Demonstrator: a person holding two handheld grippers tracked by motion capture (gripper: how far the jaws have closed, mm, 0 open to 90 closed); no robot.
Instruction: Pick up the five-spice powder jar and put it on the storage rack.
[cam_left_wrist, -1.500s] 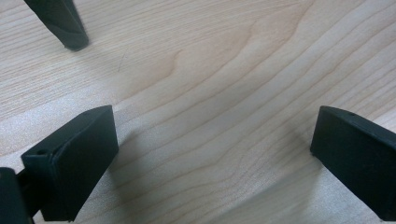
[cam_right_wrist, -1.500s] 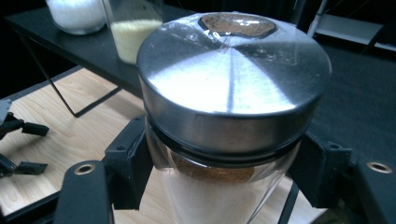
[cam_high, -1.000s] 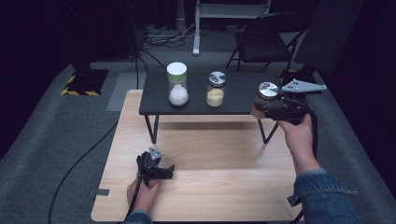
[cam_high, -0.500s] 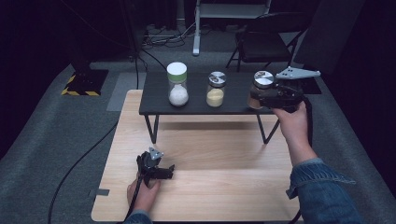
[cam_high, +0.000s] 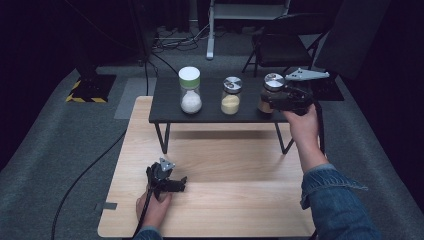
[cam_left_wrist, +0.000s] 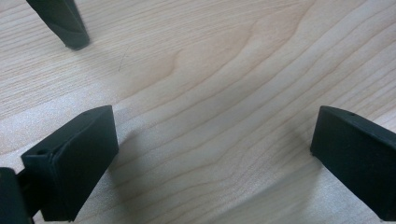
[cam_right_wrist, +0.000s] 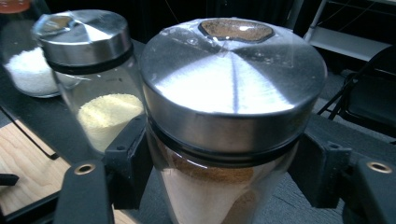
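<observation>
A glass jar of brown powder (cam_high: 274, 81) with a steel lid is over the right end of the low black shelf (cam_high: 167, 111). My right gripper (cam_high: 270, 102) is shut on it below the lid. In the right gripper view the jar (cam_right_wrist: 229, 84) sits between the two jaws of that gripper (cam_right_wrist: 224, 177), and its base is hidden. My left gripper (cam_high: 180, 186) rests low on the wooden table (cam_high: 235, 165) near the front left. In the left gripper view its gripper (cam_left_wrist: 212, 158) is open, with bare wood between the jaws.
A jar of yellow powder (cam_high: 231, 97) stands mid-shelf, close beside the held jar (cam_right_wrist: 100, 112). Further left stands a taller jar with a green lid and white grains (cam_high: 190, 92). A shelf leg (cam_left_wrist: 63, 23) stands ahead of the left gripper. Chairs and cables lie behind the table.
My right gripper has carried the brown jar leftward and away from me, from off the shelf's right end to over it. The left gripper has stayed put.
</observation>
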